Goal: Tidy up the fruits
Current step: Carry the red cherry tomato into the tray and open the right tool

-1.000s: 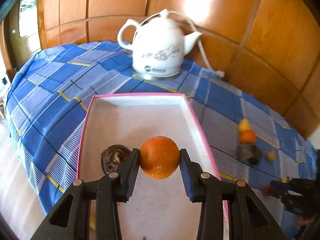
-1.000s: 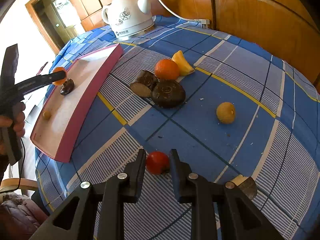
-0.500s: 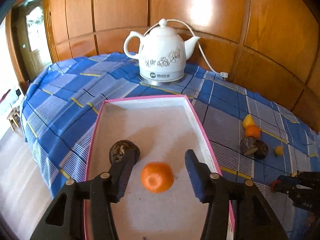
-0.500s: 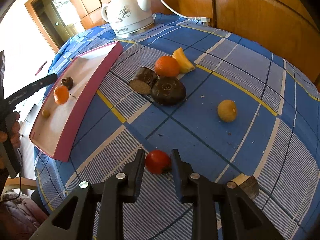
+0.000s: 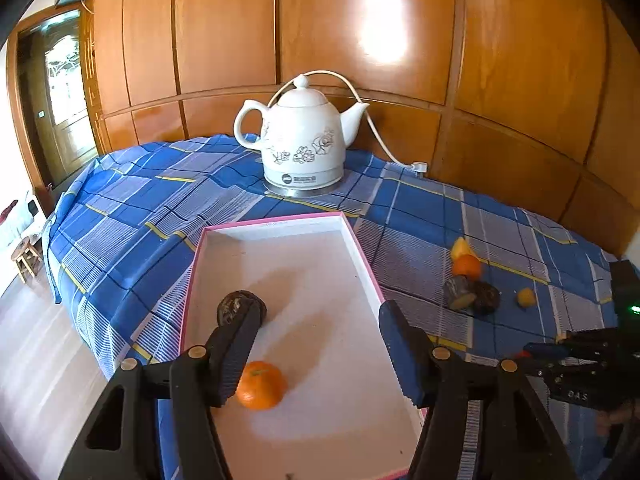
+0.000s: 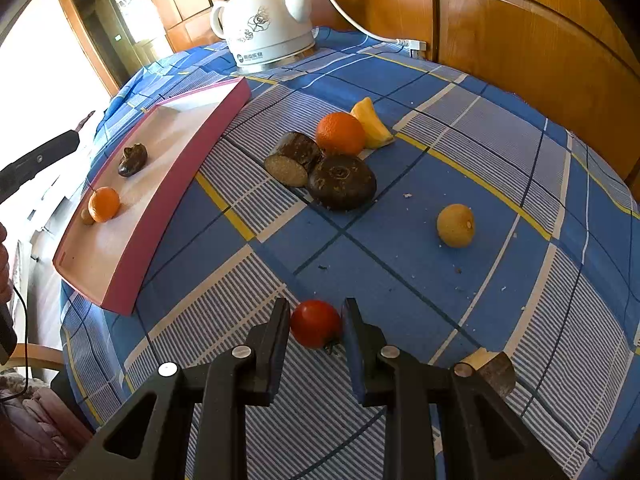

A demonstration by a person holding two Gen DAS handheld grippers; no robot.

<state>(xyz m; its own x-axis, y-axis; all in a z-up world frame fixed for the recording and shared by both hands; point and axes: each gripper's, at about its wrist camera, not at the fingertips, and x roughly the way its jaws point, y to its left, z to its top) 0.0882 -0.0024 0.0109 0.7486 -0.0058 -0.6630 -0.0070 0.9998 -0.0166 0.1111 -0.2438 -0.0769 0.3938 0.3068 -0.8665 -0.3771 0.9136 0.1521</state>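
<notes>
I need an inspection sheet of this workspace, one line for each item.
Surface: blue checked tablecloth, crumbs on it.
Job's things: pink tray holds an orange and a dark fruit; tomato and other fruits on the cloth.
Clutter: white kettle.
Grippers: left claw opening, nothing between its pads; right claw shut on the tomato.
Cables: kettle cord leads to a plug.
Surroundings: wooden wall panels.

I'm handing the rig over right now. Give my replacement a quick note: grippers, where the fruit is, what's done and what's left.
Left gripper: jaws opening, nothing between them, above the tray.
Right gripper: shut on the tomato, still on the cloth.
Done: orange, dark fruit and a small brown one lie in the tray.
Left: tomato, second orange, yellow wedge, yellow round fruit, dark pieces.
</notes>
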